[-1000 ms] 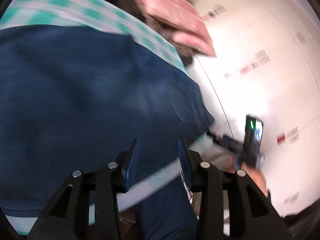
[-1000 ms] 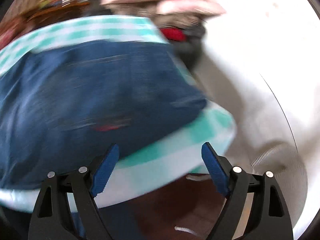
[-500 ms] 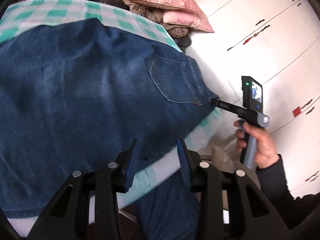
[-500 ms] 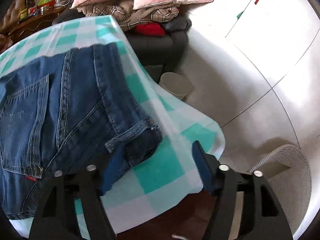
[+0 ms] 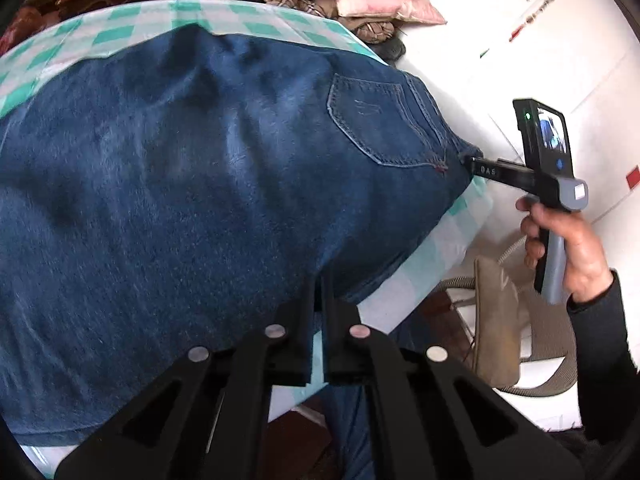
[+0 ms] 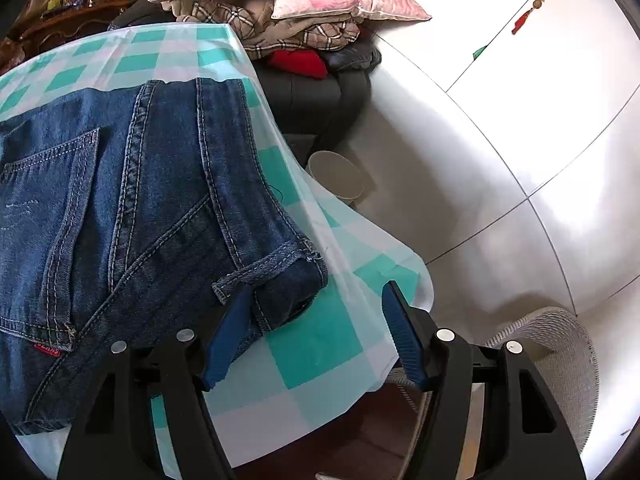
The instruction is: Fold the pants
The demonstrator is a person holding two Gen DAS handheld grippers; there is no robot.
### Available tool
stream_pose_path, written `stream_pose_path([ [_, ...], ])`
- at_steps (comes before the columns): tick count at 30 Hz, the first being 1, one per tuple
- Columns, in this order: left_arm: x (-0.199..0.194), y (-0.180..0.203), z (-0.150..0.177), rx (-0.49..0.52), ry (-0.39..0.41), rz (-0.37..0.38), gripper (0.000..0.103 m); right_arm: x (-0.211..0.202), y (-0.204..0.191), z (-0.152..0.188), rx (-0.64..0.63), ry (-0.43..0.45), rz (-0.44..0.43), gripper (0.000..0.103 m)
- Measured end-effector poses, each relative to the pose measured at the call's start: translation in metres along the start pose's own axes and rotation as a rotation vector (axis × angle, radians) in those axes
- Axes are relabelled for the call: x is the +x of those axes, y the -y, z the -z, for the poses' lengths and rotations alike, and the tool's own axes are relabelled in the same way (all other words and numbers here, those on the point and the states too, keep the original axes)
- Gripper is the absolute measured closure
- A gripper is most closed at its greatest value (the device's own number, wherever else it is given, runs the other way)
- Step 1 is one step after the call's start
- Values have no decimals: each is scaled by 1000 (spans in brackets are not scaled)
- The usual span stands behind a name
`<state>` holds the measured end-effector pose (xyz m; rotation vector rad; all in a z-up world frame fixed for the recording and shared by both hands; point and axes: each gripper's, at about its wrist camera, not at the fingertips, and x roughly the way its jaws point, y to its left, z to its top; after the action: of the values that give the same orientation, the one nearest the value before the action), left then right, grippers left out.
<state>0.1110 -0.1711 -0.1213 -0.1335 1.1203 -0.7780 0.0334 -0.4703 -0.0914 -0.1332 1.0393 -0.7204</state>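
Dark blue jeans [image 5: 192,184] lie spread on a table with a teal-and-white checked cloth [image 5: 120,36], a back pocket [image 5: 376,124] facing up. My left gripper [image 5: 318,280] is shut on the jeans' near edge at the table's front. In the right wrist view the waistband corner [image 6: 280,280] lies on the cloth [image 6: 320,344]. My right gripper [image 6: 316,328] is open, its left pad against that corner. The right gripper also shows in the left wrist view [image 5: 472,162], at the waistband.
Pink pillows and folded blankets [image 6: 280,4] are piled on a dark chair beyond the table. White cupboard doors [image 6: 520,120] stand to the right. A pale bin [image 6: 336,176] and a woven basket [image 6: 552,344] sit on the floor by the table's corner.
My left gripper has shut on the jeans' near edge. My right gripper has moved in to the waistband corner and stayed open.
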Motion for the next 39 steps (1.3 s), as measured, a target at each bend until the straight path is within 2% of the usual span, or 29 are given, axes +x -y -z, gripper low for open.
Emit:
stream_pose_path([
  [2, -3, -3, 1, -27, 1, 11, 100, -10, 1, 0, 13, 20, 14, 42],
  [4, -5, -2, 2, -19, 2, 6, 100, -30, 4, -3, 33, 78, 13, 41],
  [7, -10, 0, 4, -17, 14, -2, 97, -54, -3, -5, 29, 119, -36, 34],
  [8, -14, 0, 4, -19, 26, 0, 93, -66, -10, -4, 17, 138, -56, 30],
  [9, -16, 2, 3, -20, 36, -1, 85, -72, -16, -3, 11, 145, -72, 27],
  [11, -21, 2, 3, -23, 54, -2, 73, -86, -32, 2, -18, 149, -128, 27],
  [15, -28, -4, 3, -42, 79, -44, 65, -103, -78, 21, -96, 138, -212, 26],
  [21, -47, -28, 5, -104, 128, -135, 64, -118, -134, 41, -194, 114, -273, 26],
  [28, -64, -50, 12, -141, 140, -172, 64, -135, -166, 53, -269, 120, -317, 26],
  [39, -68, -65, 16, -158, 142, -203, 64, -139, -183, 71, -376, 105, -250, 26],
])
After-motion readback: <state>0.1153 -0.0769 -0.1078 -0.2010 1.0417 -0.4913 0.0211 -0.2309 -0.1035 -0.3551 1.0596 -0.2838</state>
